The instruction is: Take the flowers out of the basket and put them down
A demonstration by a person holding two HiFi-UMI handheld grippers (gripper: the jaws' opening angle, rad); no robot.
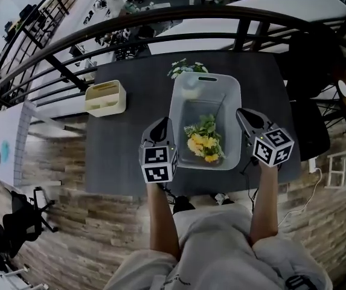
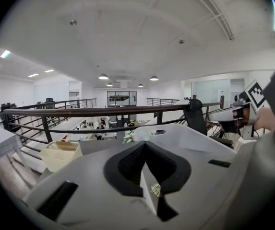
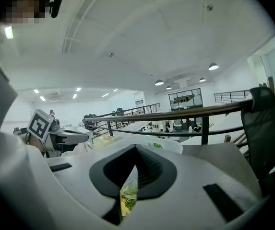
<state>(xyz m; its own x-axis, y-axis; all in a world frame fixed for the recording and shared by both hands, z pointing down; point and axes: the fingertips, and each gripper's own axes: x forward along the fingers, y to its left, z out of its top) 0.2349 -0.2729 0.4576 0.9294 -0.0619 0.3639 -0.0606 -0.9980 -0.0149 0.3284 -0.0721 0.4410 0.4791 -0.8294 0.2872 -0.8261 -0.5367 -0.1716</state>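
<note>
A translucent white basket [image 1: 236, 101] stands mid-table and holds a bunch of yellow flowers with green leaves [image 1: 204, 142] at its near end. A second bunch with white blooms [image 1: 185, 68] lies on the table just beyond the basket's far rim. My left gripper [image 1: 160, 125] hovers at the basket's near left edge, jaws shut and empty. My right gripper [image 1: 243, 115] hovers at the near right edge, also shut on nothing. In the right gripper view the yellow flowers [image 3: 127, 200] show below the shut jaws. The left gripper view shows the basket [image 2: 175, 135] ahead.
A cream caddy [image 1: 105, 97] sits on the dark table [image 1: 130, 162] to the basket's left. A black railing [image 1: 160, 38] runs behind the table's far edge. A black office chair [image 1: 308, 125] stands to the right. The person's legs are at the near edge.
</note>
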